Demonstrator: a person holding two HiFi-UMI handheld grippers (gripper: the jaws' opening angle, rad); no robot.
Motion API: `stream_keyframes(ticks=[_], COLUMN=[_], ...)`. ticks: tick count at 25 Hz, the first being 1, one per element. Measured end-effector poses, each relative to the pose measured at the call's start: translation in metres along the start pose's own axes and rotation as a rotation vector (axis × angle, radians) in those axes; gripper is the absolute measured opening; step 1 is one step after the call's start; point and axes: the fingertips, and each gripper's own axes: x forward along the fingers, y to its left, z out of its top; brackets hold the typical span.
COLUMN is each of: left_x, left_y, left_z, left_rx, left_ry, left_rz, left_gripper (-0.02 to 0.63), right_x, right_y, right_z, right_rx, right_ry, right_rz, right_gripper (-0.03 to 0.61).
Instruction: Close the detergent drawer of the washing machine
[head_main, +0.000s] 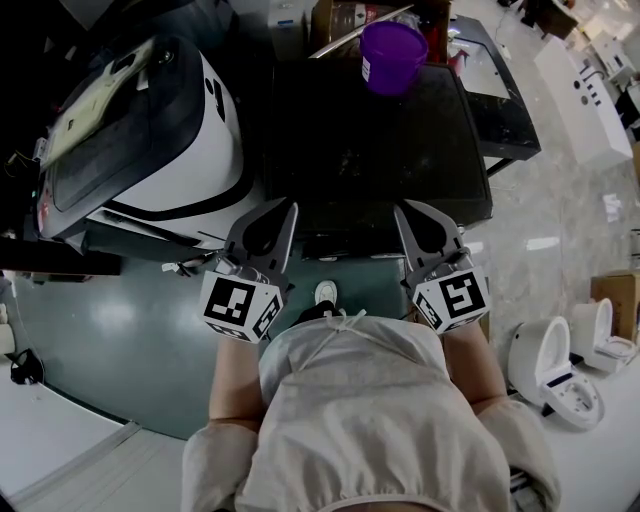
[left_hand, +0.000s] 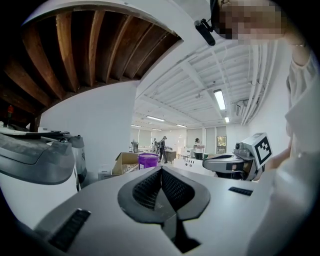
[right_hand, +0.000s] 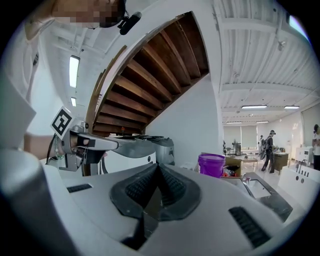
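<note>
Purple bucket (head_main: 392, 55) noted atop black washing machine (head_main: 370, 150); held left hand-held gripper (head_main: 288, 208), right hand-held gripper (head_main: 401, 208) near its front, jaws together, empty.

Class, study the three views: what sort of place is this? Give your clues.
Probably a test lab or workshop hall, not a home: a washing machine stands on open floor, loose toilets sit nearby, and strip lights line the ceiling.

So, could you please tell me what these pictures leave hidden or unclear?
- Detergent drawer: seen in no view. The head view shows only the dark machine's top, with its front hidden under that edge.
- White appliance: its left part is lost in the head view's dark edge.
- Distant people, right gripper view: too small.
</note>
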Motion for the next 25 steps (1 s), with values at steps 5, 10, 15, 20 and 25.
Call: stream_keyframes(ticks=[5,10,15,20,25], left_x=[0.002,0.0,-0.003,-0.006,-0.009], left_y=[-0.005,-0.006,-0.005,-0.005,-0.004], left_z=[0.003,0.005,0.012,0.014,0.015], left_rx=[0.009,0.014,0.011,0.01,0.008], left_ry=[-0.008,-0.007,-0.017,-0.029,-0.039], left_rz=[-0.005,0.001,0.027,0.026,0.031], left_gripper=[0.018,0.018,0.018,0.019,0.02], right_x=[-0.002,-0.004,-0.005,-0.006,-0.006], right_y=[-0.001,-0.002,0.001,0.002,0.003], right_z=[0.001,0.001,0.002,0.006,0.007], right_rx=[0.0,-0.009,-0.026,-0.038,-0.051], right_ry=[-0.005,-0.005,-0.012,-0.02,-0.028], right_rz=[0.007,0.002,0.006,0.002,-0.002], right_gripper=[0.002,0.002,0.002,0.002,0.002])
